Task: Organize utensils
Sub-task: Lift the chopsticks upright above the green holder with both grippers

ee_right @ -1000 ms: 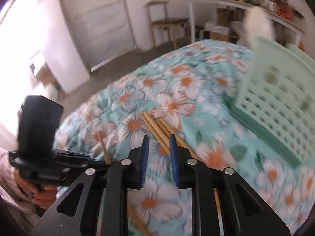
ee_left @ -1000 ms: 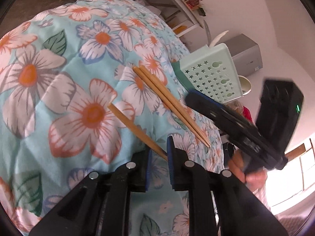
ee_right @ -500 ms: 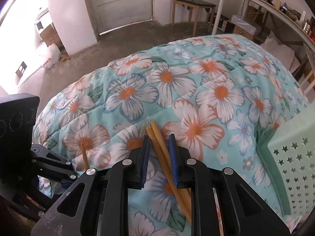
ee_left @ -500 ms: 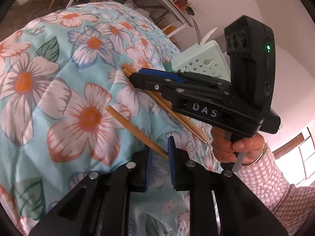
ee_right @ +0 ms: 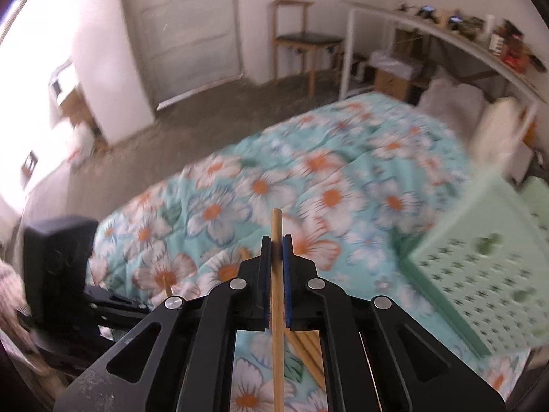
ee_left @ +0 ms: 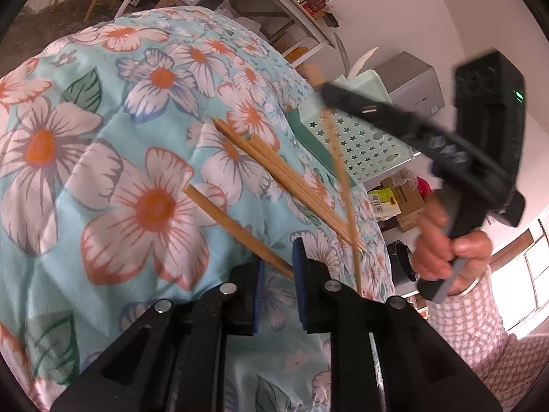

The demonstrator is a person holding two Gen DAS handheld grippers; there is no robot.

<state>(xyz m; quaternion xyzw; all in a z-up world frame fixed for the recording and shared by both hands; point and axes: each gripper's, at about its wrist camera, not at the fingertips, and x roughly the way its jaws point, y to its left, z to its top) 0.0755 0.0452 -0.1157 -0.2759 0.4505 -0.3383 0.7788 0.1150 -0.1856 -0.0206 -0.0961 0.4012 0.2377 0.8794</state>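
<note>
Wooden chopsticks lie on a floral quilt (ee_left: 103, 137). My right gripper (ee_right: 276, 240) is shut on one chopstick (ee_right: 277, 309) and holds it above the quilt; it shows blurred in the left wrist view (ee_left: 339, 171). A pair of chopsticks (ee_left: 274, 168) lies on the quilt. My left gripper (ee_left: 277, 261) is open, with a single chopstick (ee_left: 233, 225) lying between its fingertips. A mint green perforated basket (ee_right: 480, 274) stands at the right, also in the left wrist view (ee_left: 360, 140).
The quilt covers a bed-like surface that drops off at its edges. A wooden chair (ee_right: 302, 41), a white shelf frame (ee_right: 411, 34) with clutter and a grey box (ee_left: 411, 79) stand behind. The person's hand (ee_left: 442, 250) holds the right gripper.
My right gripper has closed on one chopstick of the group and lifted it off the quilt, swinging up and right. My left gripper has stayed put and open.
</note>
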